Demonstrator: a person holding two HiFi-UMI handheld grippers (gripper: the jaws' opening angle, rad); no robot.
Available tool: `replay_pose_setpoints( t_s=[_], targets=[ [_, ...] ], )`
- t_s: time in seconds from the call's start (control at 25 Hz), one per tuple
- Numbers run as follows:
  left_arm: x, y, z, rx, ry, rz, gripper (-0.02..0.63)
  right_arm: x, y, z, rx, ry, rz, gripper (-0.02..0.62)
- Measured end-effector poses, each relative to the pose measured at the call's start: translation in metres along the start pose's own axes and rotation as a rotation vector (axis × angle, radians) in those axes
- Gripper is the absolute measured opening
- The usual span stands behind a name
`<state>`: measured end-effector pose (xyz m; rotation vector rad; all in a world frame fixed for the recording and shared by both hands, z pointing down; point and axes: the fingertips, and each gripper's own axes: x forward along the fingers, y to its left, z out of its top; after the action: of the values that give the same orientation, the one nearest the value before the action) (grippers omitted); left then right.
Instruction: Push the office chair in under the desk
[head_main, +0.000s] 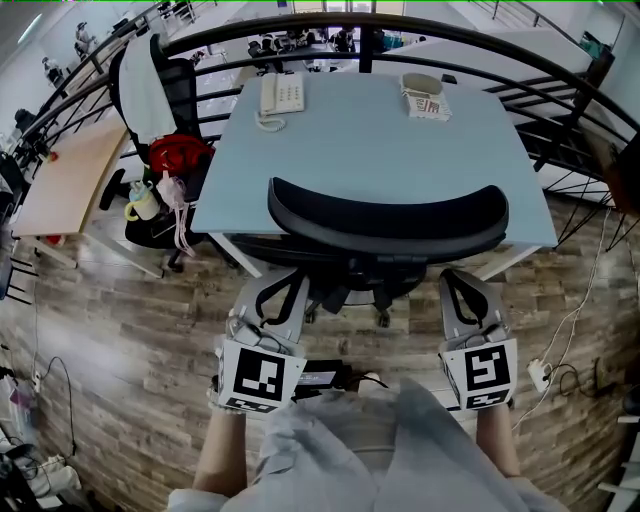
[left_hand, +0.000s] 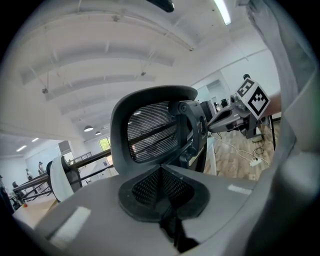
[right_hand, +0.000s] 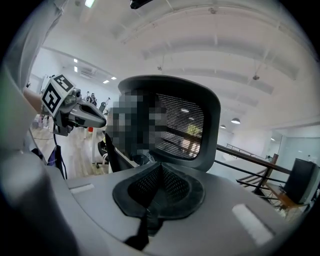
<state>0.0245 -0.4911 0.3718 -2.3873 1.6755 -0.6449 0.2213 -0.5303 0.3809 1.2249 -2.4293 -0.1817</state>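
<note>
Plank flooring (head_main: 120, 330) spreads round the pale desk (head_main: 380, 150) beside a black railing (head_main: 300, 30), office chair (head_main: 388, 215) at its edge, left gripper (head_main: 272, 295) and right gripper (head_main: 465, 295) both closed, empty.

Pale grey shirt (head_main: 385, 450), loose folds. Either side of shirt: left gripper (head_main: 277, 282), right gripper (head_main: 460, 280). Grey shells, black mesh-textured pads (left_hand: 145, 187), each with white cube (head_main: 258, 378) bearing black square markers.

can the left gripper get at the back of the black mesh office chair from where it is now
Probably yes. The left gripper, jaws shut, points at the black mesh office chair's backrest from close behind, and nothing stands between them. Whether it touches the backrest, I cannot tell.
</note>
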Motion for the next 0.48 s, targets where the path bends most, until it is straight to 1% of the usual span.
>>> replay_pose_setpoints(
  t_s=[0.36, 0.48],
  targets=[
    [0.0021, -0.0014, -0.0030, -0.008, 0.021, -0.007, 0.005, 0.0011, -0.0004, -0.0014, 0.003, 0.008, 0.001, 0.008],
    [0.0041, -0.0014, -0.0035, 0.001, 0.017, -0.007, 0.005, 0.0013, -0.0011, -0.0014, 0.003, 0.009, 0.000, 0.008]
  ],
)
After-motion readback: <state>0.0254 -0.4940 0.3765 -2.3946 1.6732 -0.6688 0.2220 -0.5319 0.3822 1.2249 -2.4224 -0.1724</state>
